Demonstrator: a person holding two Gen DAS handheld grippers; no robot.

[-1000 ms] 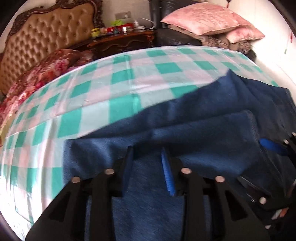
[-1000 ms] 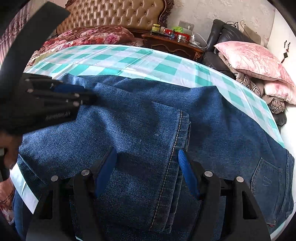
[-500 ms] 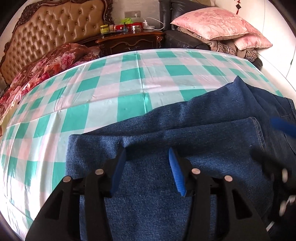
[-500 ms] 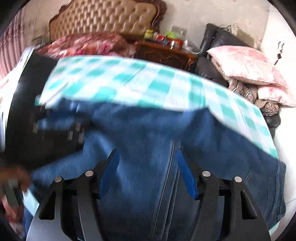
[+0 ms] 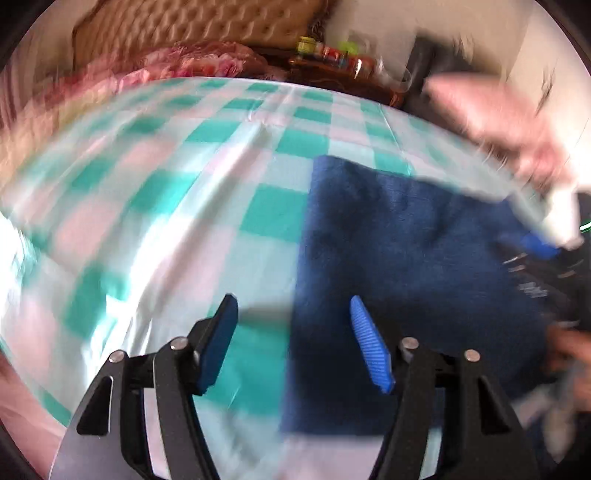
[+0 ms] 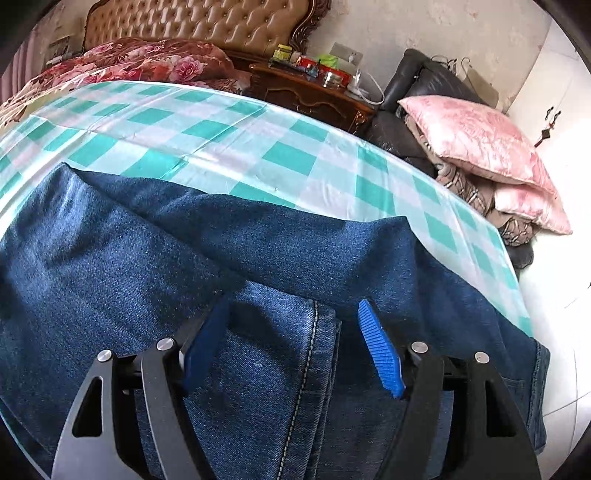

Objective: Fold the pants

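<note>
The dark blue jeans [image 6: 258, 251] lie folded on the green and white checked tablecloth [image 6: 207, 133], with a stitched hem edge [image 6: 314, 332] on top. My right gripper [image 6: 293, 325] is open and empty just above that hem. In the blurred left wrist view the jeans [image 5: 406, 251] fill the right half. My left gripper [image 5: 291, 317] is open and empty, over the left edge of the jeans and the bare cloth [image 5: 184, 206]. The other gripper [image 5: 535, 247] shows at the far right of that view.
A tufted headboard [image 6: 207, 26] and red floral bedding [image 6: 147, 62] stand behind the table. A dark wooden nightstand [image 6: 314, 92] with jars is at the back. Pink pillows [image 6: 476, 140] lie on a black chair at the right.
My left gripper has swung left, off the jeans toward their left edge, and its view is blurred. My right gripper's view has steadied; the left gripper is gone from it.
</note>
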